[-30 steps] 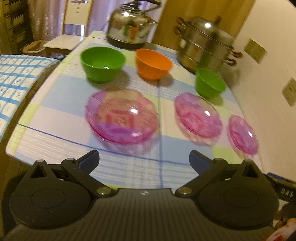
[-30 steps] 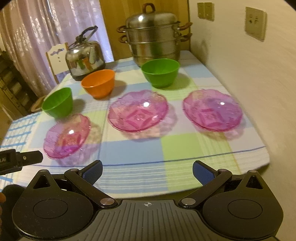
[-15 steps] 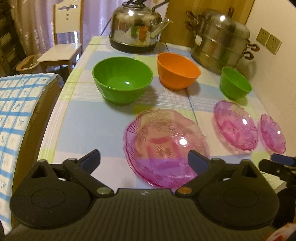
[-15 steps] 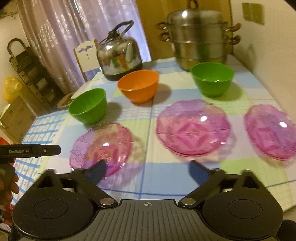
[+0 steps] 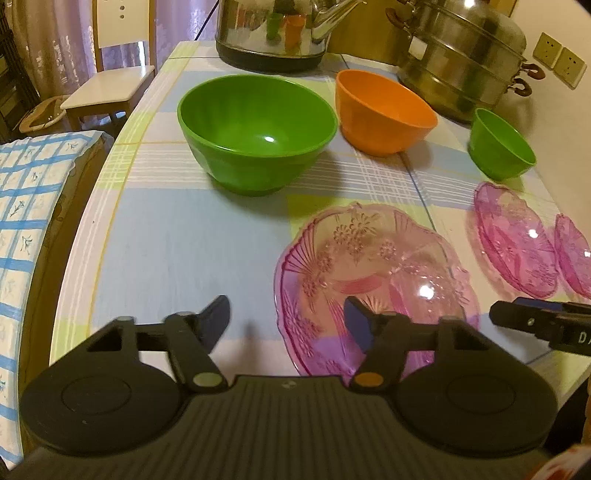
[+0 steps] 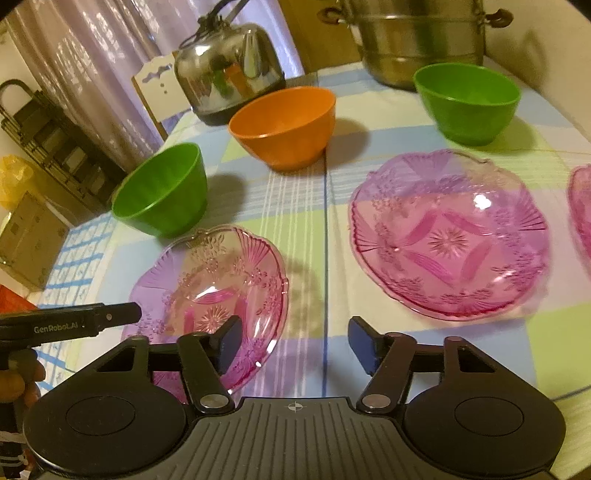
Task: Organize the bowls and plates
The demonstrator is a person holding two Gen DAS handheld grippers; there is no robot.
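Three pink glass plates lie in a row on the checked tablecloth: the left plate, the middle plate, and the right plate at the frame edge. Behind them stand a large green bowl, an orange bowl and a smaller green bowl. My left gripper is open over the left plate's left rim. My right gripper is open over that plate's right rim. Both are empty.
A steel kettle and a stacked steel steamer pot stand at the table's back. A wooden chair and a blue-checked cloth lie left of the table. A wall runs along the right side.
Both grippers have moved forward and lower toward the left pink plate. Both sets of jaws have narrowed somewhat but stay open. No dish has moved.
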